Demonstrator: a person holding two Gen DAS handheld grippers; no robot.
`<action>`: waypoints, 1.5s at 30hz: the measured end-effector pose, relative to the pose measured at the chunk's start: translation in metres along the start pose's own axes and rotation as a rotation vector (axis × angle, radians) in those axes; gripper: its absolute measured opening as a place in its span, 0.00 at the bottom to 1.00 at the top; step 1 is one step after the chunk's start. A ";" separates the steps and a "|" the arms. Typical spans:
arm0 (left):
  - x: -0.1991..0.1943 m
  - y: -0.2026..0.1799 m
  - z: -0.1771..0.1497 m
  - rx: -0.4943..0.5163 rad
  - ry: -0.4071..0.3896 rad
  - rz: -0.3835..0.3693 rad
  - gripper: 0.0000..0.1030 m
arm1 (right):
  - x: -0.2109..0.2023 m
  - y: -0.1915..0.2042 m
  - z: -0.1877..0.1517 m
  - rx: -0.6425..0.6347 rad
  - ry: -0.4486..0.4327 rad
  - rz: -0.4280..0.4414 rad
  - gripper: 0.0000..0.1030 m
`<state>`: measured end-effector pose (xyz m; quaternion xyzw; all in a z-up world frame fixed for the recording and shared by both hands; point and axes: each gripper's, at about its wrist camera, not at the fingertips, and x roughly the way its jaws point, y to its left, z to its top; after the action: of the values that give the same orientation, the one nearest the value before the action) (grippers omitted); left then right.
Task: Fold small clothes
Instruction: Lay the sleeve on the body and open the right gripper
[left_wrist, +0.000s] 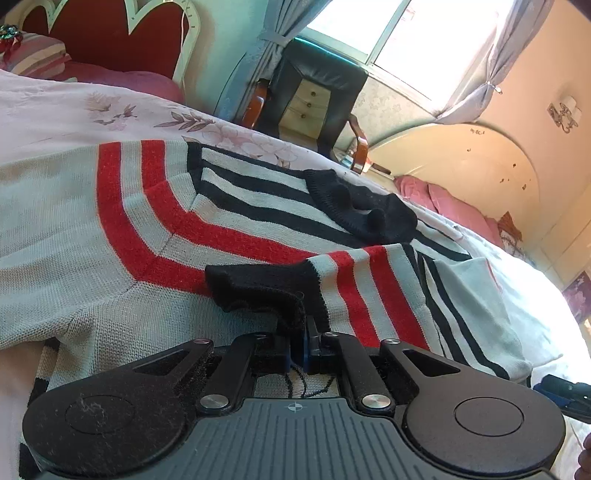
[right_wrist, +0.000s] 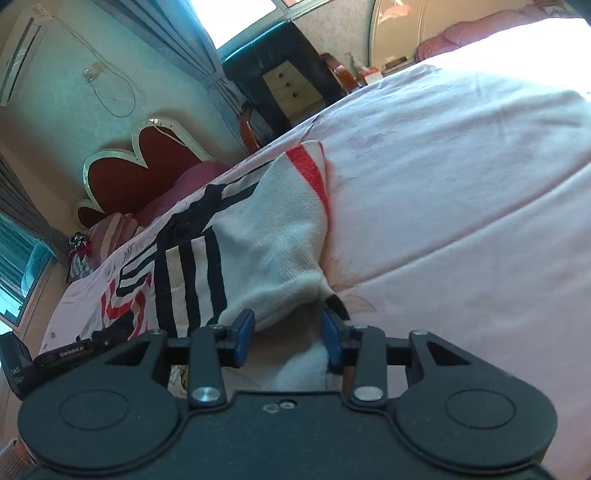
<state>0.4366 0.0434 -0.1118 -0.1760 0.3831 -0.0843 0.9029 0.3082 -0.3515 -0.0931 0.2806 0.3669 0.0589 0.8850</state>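
Two grippers on one sweater, which lies spread on a pink bedspread (right_wrist: 461, 192).

Left gripper (left_wrist: 300, 345): jaws fully closed, pinching the black ribbed cuff (left_wrist: 258, 291) of a sleeve. That sleeve lies folded across the body of the sweater (left_wrist: 92, 258), cuff bunched right at the fingertips.

Right gripper (right_wrist: 288, 339): jaws partly apart, blue pads (right_wrist: 243, 332) either side of a cream fold of the knit. Fabric sits between them with a gap on each side, so no firm grip visible. A bit of black trim shows just beside the right pad.

Sweater: cream knit, red and black stripes, black collar (left_wrist: 365, 210) lying beyond the folded sleeve in the left view. In the right view it runs away from the gripper along the bed, with a red-striped edge at the far end.

Beyond the bed: a black armchair (left_wrist: 314, 96), a red heart-shaped headboard (right_wrist: 136, 173), pink pillows, curtained window (left_wrist: 406, 40).
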 end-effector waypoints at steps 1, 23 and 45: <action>0.000 -0.001 0.000 0.002 0.000 0.003 0.05 | -0.005 -0.001 -0.002 0.000 -0.017 -0.011 0.41; 0.004 -0.007 0.004 0.059 0.009 0.021 0.05 | -0.063 -0.006 -0.046 0.006 -0.033 -0.107 0.37; 0.001 -0.010 -0.001 0.128 -0.006 0.025 0.05 | -0.019 0.018 -0.052 -0.081 0.041 -0.106 0.27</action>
<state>0.4361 0.0334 -0.1089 -0.1133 0.3765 -0.0969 0.9143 0.2606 -0.3184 -0.1017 0.2233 0.3965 0.0327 0.8899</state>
